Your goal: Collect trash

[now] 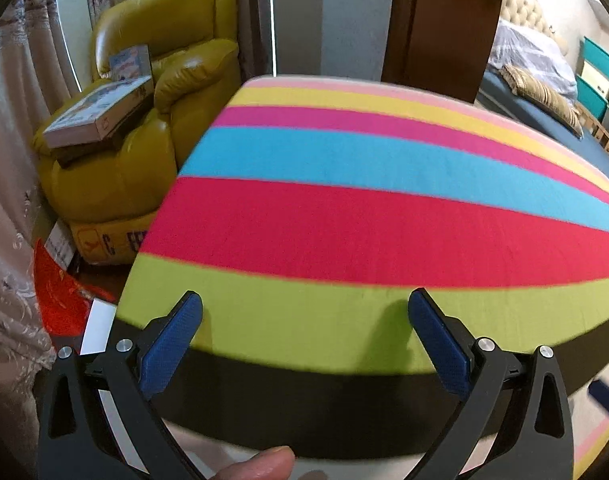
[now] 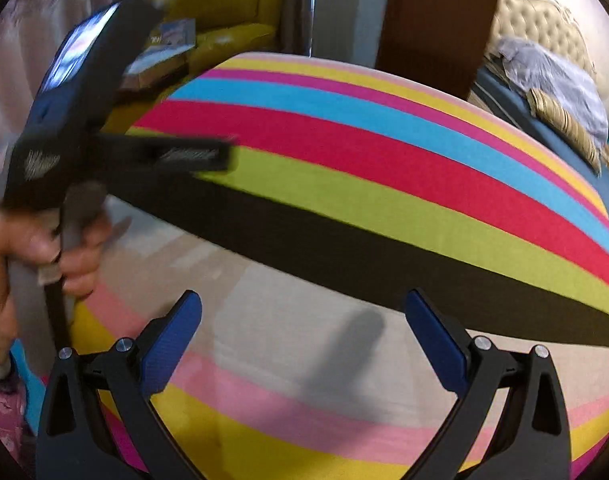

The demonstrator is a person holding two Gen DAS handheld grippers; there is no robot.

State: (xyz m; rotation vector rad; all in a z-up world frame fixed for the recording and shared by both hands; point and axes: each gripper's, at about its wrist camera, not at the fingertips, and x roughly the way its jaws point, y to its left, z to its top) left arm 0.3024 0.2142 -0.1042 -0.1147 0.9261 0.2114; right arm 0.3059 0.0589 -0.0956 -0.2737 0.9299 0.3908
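Left gripper (image 1: 304, 312) and right gripper (image 2: 302, 312) both gape, released, over a striped cushion (image 1: 364, 216); no legible writing.

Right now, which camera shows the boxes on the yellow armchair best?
The left wrist view: the boxes lie stacked and unobstructed on the yellow armchair. In the right wrist view, the left gripper's body covers most of them, leaving only a blurred part.
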